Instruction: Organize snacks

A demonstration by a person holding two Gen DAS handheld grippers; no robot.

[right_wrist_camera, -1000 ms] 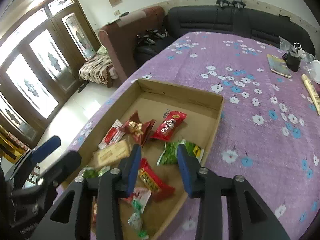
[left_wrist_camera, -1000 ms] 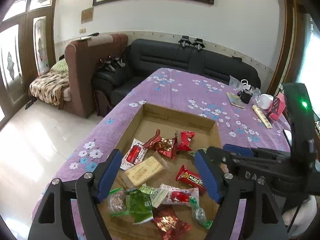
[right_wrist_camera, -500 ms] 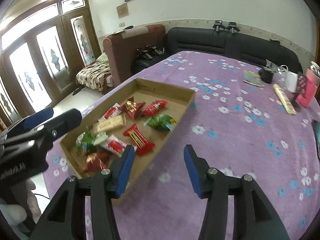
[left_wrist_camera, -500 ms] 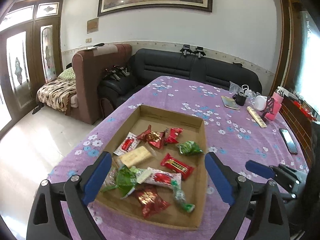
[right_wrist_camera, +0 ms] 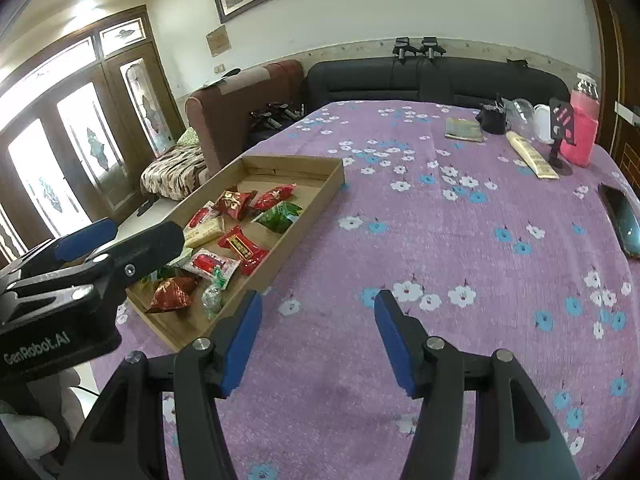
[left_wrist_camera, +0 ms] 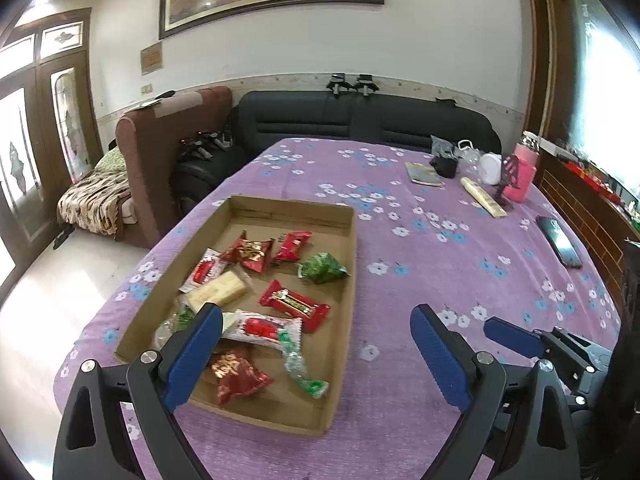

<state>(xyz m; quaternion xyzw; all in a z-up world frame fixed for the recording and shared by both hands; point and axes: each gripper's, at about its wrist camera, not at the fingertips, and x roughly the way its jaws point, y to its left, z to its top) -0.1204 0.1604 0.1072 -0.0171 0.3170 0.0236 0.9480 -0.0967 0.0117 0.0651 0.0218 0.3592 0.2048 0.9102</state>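
**Snacks in the tray, both tongs empty**

Lying on the left side of the purple flowered tablecloth (right_wrist_camera: 460,240), the cardboard tray (left_wrist_camera: 344,320) holds all the wrapped snacks: a white-and-red packet (left_wrist_camera: 204,270) and a pale biscuit bar (left_wrist_camera: 218,292) by its left wall, a red foil candy (left_wrist_camera: 250,254) and a small red packet (left_wrist_camera: 294,245) farther back, a green packet (left_wrist_camera: 322,268) by the right wall, a red bar (left_wrist_camera: 294,305) in the middle, and a dark red foil sweet (left_wrist_camera: 236,376) at the near end. The left gripper (left_wrist_camera: 316,352) hangs above the tray's near end, jaws spread wide with nothing between them. Right of the tray, the right gripper (right_wrist_camera: 318,338) hovers over bare cloth, its jaws opening and empty. Far right, a phone (right_wrist_camera: 624,218) lies near the table edge, behind it a pink bottle (right_wrist_camera: 582,128).
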